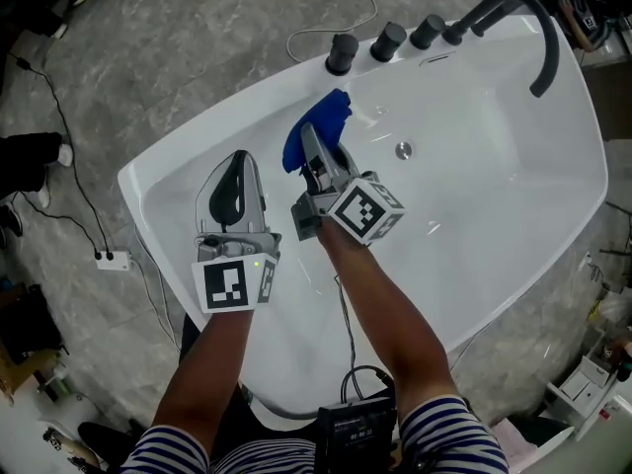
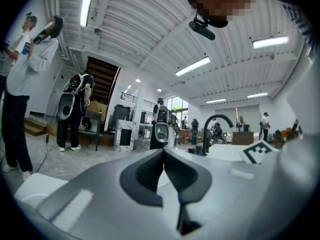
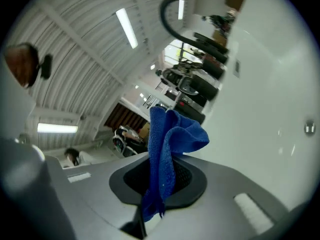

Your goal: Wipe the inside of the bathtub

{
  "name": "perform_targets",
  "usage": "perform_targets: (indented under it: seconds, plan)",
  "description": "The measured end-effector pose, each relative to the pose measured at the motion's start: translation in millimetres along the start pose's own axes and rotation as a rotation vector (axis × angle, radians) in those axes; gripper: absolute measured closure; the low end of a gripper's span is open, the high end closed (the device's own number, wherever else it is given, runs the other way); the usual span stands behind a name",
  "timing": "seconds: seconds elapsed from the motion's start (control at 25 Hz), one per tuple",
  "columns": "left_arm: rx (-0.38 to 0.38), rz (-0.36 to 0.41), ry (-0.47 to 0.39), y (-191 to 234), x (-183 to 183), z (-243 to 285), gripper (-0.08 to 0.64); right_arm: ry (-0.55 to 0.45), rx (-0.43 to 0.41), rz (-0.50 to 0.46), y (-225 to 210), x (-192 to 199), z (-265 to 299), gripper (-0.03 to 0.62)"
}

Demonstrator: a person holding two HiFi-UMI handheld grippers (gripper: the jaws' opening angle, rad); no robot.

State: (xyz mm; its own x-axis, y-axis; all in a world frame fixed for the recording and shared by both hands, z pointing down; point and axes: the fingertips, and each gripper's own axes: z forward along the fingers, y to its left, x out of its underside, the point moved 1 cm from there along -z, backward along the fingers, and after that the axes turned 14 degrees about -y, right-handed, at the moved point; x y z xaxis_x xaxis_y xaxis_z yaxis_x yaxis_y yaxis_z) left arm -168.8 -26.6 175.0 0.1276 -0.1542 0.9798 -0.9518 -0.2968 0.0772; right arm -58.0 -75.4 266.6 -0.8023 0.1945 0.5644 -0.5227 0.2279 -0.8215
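Note:
A white bathtub fills the head view, with a round drain in its floor. My right gripper is shut on a blue cloth, which hangs against the tub's inner wall below the knobs. In the right gripper view the blue cloth stands up from between the jaws, next to the white tub wall. My left gripper hovers over the tub's left end, shut with nothing in it; its jaws meet in the left gripper view.
A black faucet spout and three dark knobs sit on the tub's far rim. Cables and a white power strip lie on the grey floor at left. People stand in the hall behind.

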Motion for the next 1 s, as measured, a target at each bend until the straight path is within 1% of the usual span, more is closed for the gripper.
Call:
perform_targets:
  seconds: [0.08, 0.12, 0.24, 0.36, 0.44, 0.56, 0.68, 0.76, 0.88, 1.0]
  plan:
    - [0.027, 0.013, 0.000, -10.2, -16.1, 0.5, 0.558, 0.024, -0.026, -0.216, 21.7, -19.7, -19.9, 0.548]
    - [0.042, 0.018, -0.002, -16.5, -26.6, 0.1, 0.558, 0.027, -0.032, -0.301, 32.9, -31.4, -30.6, 0.548]
    - [0.107, 0.036, -0.005, -40.3, -65.0, -3.9, 0.558, 0.014, -0.030, -0.521, 73.1, -74.0, -62.7, 0.548]
    - [0.168, 0.051, 0.020, -64.1, -107.1, -10.9, 0.558, -0.022, -0.032, -0.738, 126.0, -122.9, -92.0, 0.546]
    - [0.188, 0.047, 0.015, -77.2, -141.7, -14.2, 0.558, -0.063, -0.032, -0.842, 164.9, -155.3, -109.8, 0.546]
    - [0.238, 0.057, -0.031, -99.3, -196.6, -20.0, 0.558, -0.129, -0.029, -0.954, 219.9, -196.1, -135.5, 0.546]
    - [0.284, 0.068, -0.085, -119.2, -243.4, -24.9, 0.558, -0.174, -0.034, -1.030, 264.1, -219.8, -156.1, 0.546]
    - [0.295, 0.055, -0.100, -128.1, -268.8, -23.7, 0.558, -0.196, -0.026, -1.052, 286.0, -233.2, -166.0, 0.546]
    - [0.314, 0.035, -0.119, -143.6, -307.3, -26.0, 0.558, -0.223, 0.012, -1.053, 312.8, -254.4, -188.4, 0.546]
    - [0.359, 0.057, -0.148, -161.8, -341.2, -29.5, 0.558, -0.266, 0.040, -1.063, 333.8, -278.6, -207.5, 0.546]
